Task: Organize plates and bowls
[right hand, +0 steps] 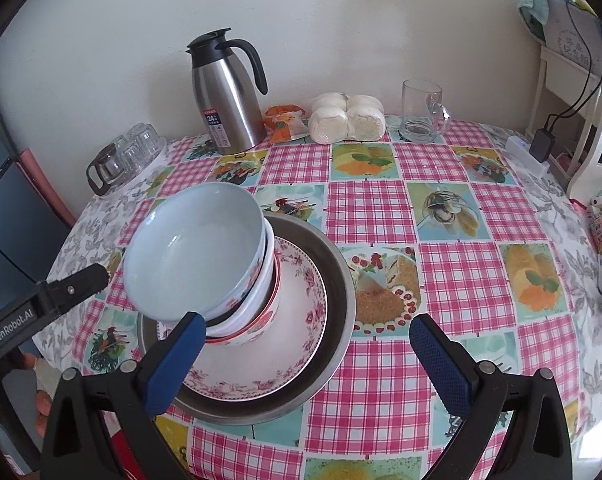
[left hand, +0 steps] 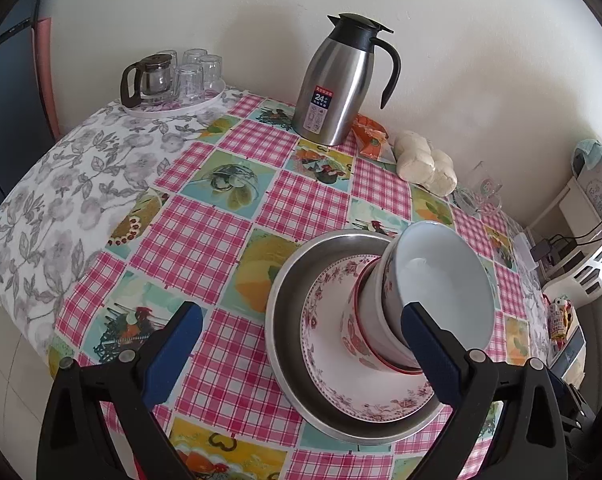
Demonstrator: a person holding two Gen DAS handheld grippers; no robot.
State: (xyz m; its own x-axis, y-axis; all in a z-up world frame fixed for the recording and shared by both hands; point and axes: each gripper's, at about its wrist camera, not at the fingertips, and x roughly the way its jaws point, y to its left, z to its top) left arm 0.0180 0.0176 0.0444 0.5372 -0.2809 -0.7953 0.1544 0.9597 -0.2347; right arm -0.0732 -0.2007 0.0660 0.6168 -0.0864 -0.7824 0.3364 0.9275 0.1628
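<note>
On the checked tablecloth (right hand: 381,208) near the front edge sat the whole stack: a metal basin (right hand: 343,276) at the bottom, a floral plate (right hand: 301,300) inside it, then nested bowls (right hand: 261,308) topped by a pale blue-white bowl (right hand: 193,248). Stack leaned noticeably; top bowl tilted, its mouth facing up and toward the cameras rather than level.

Left gripper (left hand: 301,340): jaws spread wide, nothing held. Its right-hand finger (left hand: 429,344) lay just beside or touching the bowl stack's lower wall — contact could not be told. Its other finger hung over bare cloth, well apart from the dishes. Stack (left hand: 413,300) therefore lay to the right of this gripper's centre line.

Right gripper (right hand: 307,354): jaws also spread, empty. Its left-hand finger (right hand: 177,360) overlapped the foot of the bowls in view; touching or not, unclear. Stack lay left of its centre line. Part of the left gripper showed at the far left of the right wrist view, close beside the top bowl.

Judgement: dishes sat between the two grippers, roughly equally near. Stacking looked largely done; the lean was the concern. Any next move on the top bowl would turn on its tilt: a squeeze on the rim from one side could tip it off.

Also present, well behind: steel thermos (right hand: 225,100), buns (right hand: 347,120), glass mug (right hand: 421,114), tray of glasses (left hand: 181,80).
</note>
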